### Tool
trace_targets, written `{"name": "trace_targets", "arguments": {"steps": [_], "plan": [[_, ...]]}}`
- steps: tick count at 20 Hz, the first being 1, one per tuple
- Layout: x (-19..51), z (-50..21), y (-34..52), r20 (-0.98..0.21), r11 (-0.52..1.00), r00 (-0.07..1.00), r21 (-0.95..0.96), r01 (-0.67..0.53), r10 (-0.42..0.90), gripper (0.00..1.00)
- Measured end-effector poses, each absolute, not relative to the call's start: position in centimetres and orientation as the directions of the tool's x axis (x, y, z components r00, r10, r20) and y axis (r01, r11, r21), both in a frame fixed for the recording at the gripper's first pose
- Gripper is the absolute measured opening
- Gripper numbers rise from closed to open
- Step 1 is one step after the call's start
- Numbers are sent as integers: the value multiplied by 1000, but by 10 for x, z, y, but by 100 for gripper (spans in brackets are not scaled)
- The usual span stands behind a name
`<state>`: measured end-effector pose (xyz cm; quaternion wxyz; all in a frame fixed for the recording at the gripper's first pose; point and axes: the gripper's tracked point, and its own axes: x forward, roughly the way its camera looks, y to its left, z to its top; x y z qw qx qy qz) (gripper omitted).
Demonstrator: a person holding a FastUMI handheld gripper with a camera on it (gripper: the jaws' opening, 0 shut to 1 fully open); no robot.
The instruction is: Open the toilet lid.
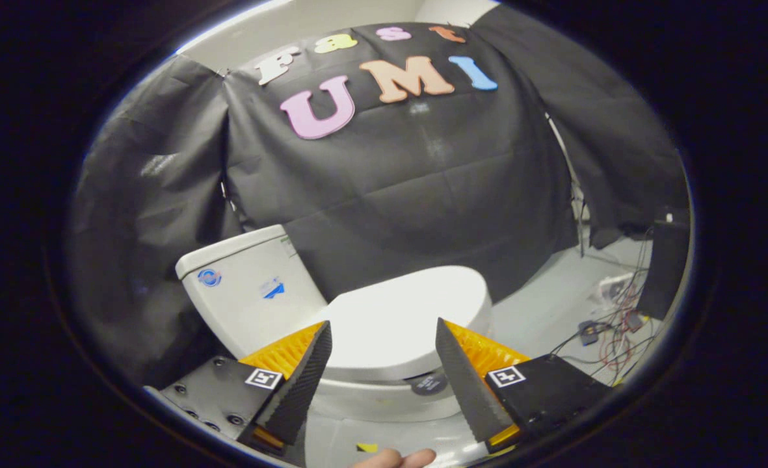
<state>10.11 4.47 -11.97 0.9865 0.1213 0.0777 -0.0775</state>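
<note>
Toilet lid [400, 318] down — gripper [384, 335] fingers spread wide, empty, framing the lid; cistern [247, 286] behind.

A black cloth wall [410, 188] hangs before you, draped in folds and creased across its middle. To its right, a pale floor [540, 312] runs out from under the hem, where you see a tangle of red and black cables [608, 331] lying near a dark upright box [663, 266]. A thin white pole [569, 188] stands against the cloth's right edge.
</note>
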Motion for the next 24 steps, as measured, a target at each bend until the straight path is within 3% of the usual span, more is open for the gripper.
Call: {"name": "trace_targets", "arguments": {"steps": [8,19,23,24], "plan": [[114,-185,7,-249,803,941,497,329,-231,98],[113,-226,-4,-253,535,938,772,344,-238,96],[121,-252,8,-329,444,925,812,379,-188,96],[120,-260,6,-356,409,914,818,404,-193,87]]}}
